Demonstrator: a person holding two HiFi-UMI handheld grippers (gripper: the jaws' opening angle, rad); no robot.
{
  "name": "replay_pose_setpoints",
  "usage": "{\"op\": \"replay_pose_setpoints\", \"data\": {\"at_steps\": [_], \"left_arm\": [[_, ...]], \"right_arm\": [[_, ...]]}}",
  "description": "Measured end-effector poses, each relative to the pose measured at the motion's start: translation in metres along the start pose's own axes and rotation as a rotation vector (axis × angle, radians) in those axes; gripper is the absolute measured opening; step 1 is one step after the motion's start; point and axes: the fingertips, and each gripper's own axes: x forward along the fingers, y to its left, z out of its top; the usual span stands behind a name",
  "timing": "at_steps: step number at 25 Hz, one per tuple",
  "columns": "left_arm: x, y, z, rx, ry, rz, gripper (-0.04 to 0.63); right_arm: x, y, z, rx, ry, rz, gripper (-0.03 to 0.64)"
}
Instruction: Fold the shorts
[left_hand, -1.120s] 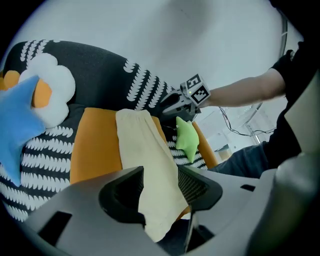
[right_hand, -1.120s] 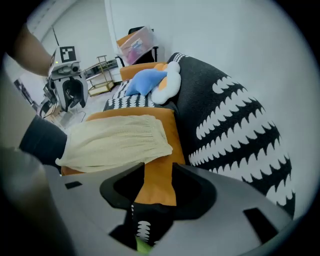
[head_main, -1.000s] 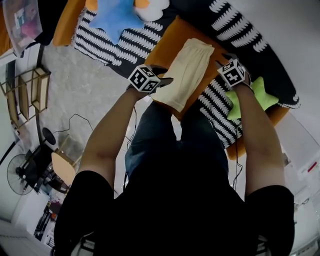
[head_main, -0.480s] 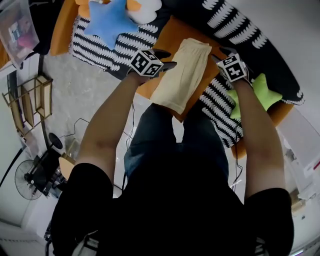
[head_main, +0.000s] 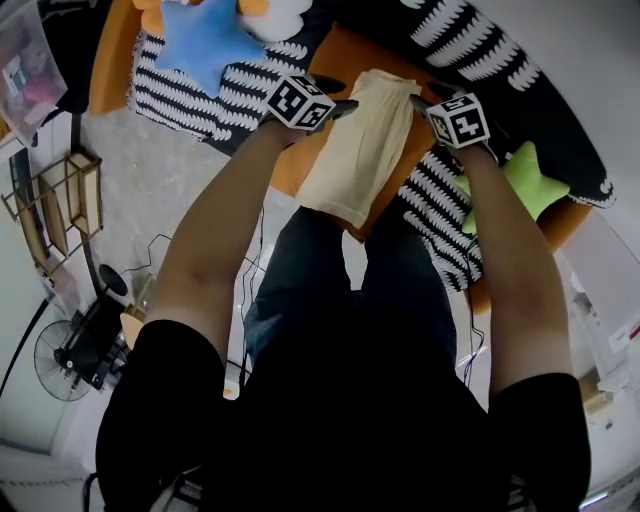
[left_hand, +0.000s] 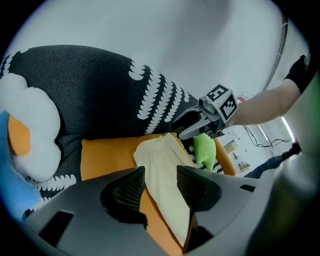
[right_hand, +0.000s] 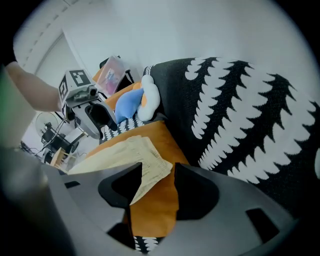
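Note:
Pale yellow shorts, folded lengthwise, lie flat on an orange cushion. My left gripper hovers at their left edge near the waistband. Its jaws are open and have just been closing a little. In the left gripper view the shorts show through the gap of the left gripper, untouched by the pads. My right gripper is off the waistband's right corner, open, its jaws having just been opening slightly. In the right gripper view that corner of the shorts lies below the right gripper, not gripped.
The cushion sits on a sofa with a black-and-white cover. A blue star pillow lies at the left, a green star pillow at the right, and a white cloud pillow at the back. A wooden rack and a fan stand on the floor.
Both grippers have moved forward along the shorts toward the waistband end, the left one farther. The right gripper has rolled and come closer to the waistband corner.

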Motion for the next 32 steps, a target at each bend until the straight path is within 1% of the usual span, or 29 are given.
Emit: {"op": "replay_pose_setpoints", "data": {"at_steps": [4, 7, 9, 12, 15, 16, 19, 23, 26, 27, 29, 32], "left_arm": [[0.015, 0.008, 0.003, -0.015, 0.0, -0.006, 0.216], [0.024, 0.018, 0.008, 0.012, -0.001, 0.014, 0.216], [0.031, 0.021, 0.01, 0.023, 0.0, 0.025, 0.215], [0.042, 0.024, 0.011, 0.007, 0.012, 0.022, 0.216], [0.051, 0.032, 0.009, 0.008, 0.03, 0.048, 0.229], [0.055, 0.034, 0.008, 0.001, 0.033, 0.048, 0.232], [0.064, 0.034, 0.005, -0.038, 0.038, 0.016, 0.232], [0.07, 0.036, 0.003, -0.081, 0.048, -0.004, 0.222], [0.071, 0.038, -0.001, -0.077, 0.066, 0.012, 0.187], [0.072, 0.038, -0.002, -0.067, 0.073, 0.018, 0.158], [0.071, 0.037, -0.002, -0.042, 0.074, 0.025, 0.097], [0.067, 0.035, 0.004, 0.008, 0.065, 0.035, 0.052]], "right_arm": [[0.016, -0.004, 0.0, -0.003, 0.012, 0.013, 0.213], [0.029, -0.007, 0.001, -0.007, 0.017, 0.02, 0.213], [0.035, -0.006, -0.001, 0.009, 0.019, 0.03, 0.213], [0.042, -0.009, -0.006, 0.04, 0.025, 0.031, 0.213], [0.051, -0.011, -0.01, 0.066, 0.026, 0.036, 0.23], [0.054, -0.011, -0.011, 0.074, 0.024, 0.039, 0.232], [0.057, -0.01, -0.011, 0.111, 0.021, 0.056, 0.222], [0.06, -0.006, -0.01, 0.124, 0.016, 0.083, 0.19], [0.057, -0.005, -0.009, 0.156, 0.018, 0.092, 0.164], [0.057, -0.004, -0.009, 0.172, 0.02, 0.105, 0.153], [0.056, -0.003, -0.009, 0.181, 0.021, 0.118, 0.126], [0.051, -0.003, -0.003, 0.175, 0.021, 0.121, 0.098]]}}
